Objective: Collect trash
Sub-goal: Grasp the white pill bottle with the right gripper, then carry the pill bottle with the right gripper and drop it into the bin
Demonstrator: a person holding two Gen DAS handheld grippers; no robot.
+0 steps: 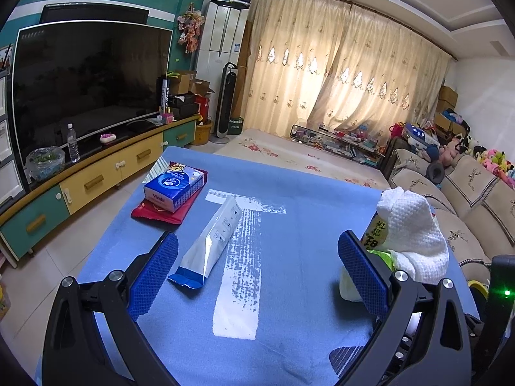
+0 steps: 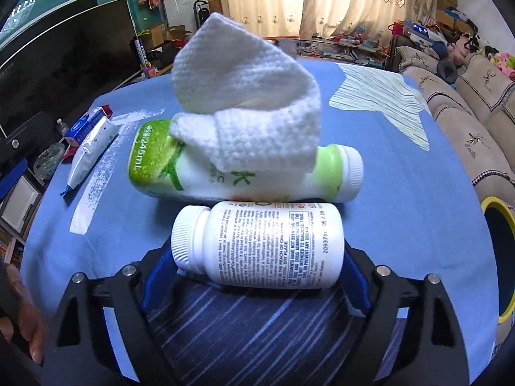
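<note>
Where the right gripper reaches over the blue tablecloth, a white pill bottle lies on its side between the two blue pads; cap to the left, printed label up. Jaws stand wide, about the bottle's length; whether the pads press on its ends cannot be told, both contact points hidden behind the bottle. Touching the pill bottle's far side: a green-and-white drink bottle, also on its side, cap to the right. A crumpled white paper towel sits on top of it. Further left, a white-and-blue wrapper lies flat beside a white painted stripe on the cloth. Left gripper hovers low over the cloth, jaws wide apart, nothing between them; wrapper just inside its left pad, not touched. Beyond: a blue tissue pack on a red packet. A yellow-rimmed bin stands at the table's right edge.
</note>
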